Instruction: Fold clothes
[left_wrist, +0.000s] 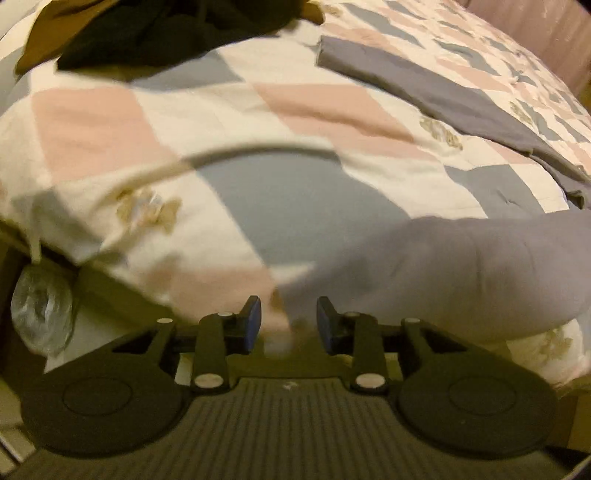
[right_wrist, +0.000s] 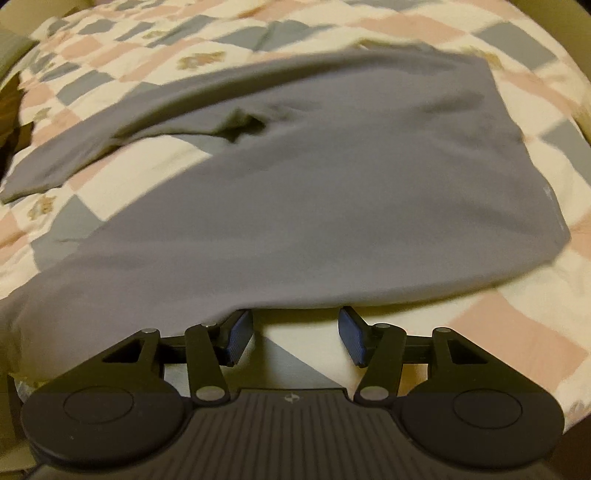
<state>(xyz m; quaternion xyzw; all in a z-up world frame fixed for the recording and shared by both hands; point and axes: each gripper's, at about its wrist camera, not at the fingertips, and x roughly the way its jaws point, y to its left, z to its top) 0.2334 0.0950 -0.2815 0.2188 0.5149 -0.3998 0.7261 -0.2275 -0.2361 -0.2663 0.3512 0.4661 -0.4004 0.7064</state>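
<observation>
A grey long-sleeved garment (right_wrist: 332, 177) lies spread on a patchwork quilt (right_wrist: 517, 332), one sleeve (right_wrist: 74, 155) stretched to the left. My right gripper (right_wrist: 295, 332) is open and empty at the garment's near edge, which hangs just over the fingertips. In the left wrist view the same garment (left_wrist: 461, 92) stretches along the right, and a near part of it (left_wrist: 443, 266) bulges beside my left gripper (left_wrist: 289, 321). The left gripper is open at the bed's edge, with the cloth edge just ahead of its jaws.
A pile of dark and brown clothes (left_wrist: 147, 33) lies at the far left of the quilt (left_wrist: 184, 110). A clear plastic object (left_wrist: 40, 314) sits below the bed edge at the left. A wall or headboard (left_wrist: 535, 37) shows at the far right.
</observation>
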